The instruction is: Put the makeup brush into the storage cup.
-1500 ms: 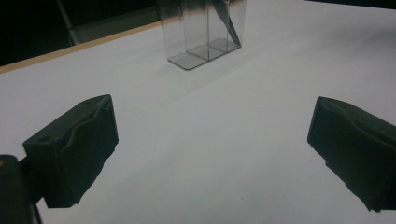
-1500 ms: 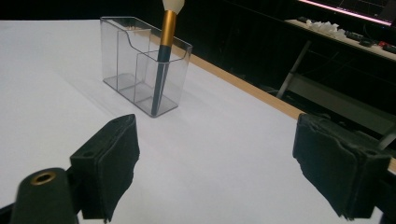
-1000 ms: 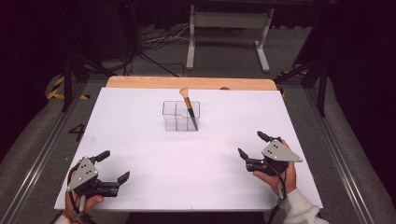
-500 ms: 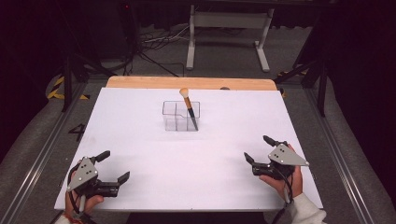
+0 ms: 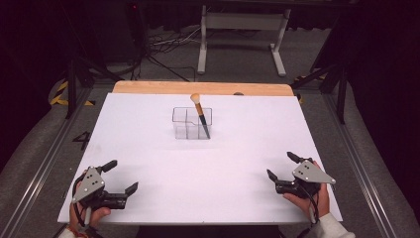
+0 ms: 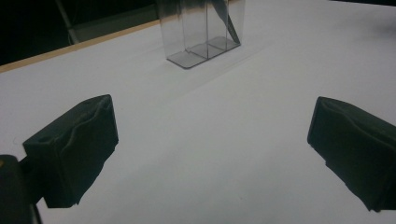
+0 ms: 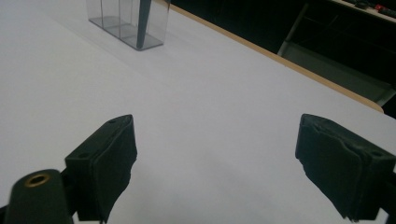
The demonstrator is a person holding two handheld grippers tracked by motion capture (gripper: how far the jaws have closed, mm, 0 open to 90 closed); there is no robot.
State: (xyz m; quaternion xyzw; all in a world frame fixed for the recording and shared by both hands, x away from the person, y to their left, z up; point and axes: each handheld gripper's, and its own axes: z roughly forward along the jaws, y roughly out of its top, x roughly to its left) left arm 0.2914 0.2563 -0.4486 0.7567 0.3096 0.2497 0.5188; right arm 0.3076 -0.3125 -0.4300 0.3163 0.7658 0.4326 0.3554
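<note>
The black-handled makeup brush [image 5: 200,116] leans in the clear plastic divided box [image 5: 191,123] at frame centre, slightly nearer the empty, spread right gripper [image 5: 280,171] than the spread left gripper [image 5: 121,176].

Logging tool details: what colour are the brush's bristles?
Tan to light orange; the brush has a dark handle below them. The high view shows it best.

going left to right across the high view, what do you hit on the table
left gripper → clear organizer → makeup brush standing in its right-hand compartment → right gripper
</note>
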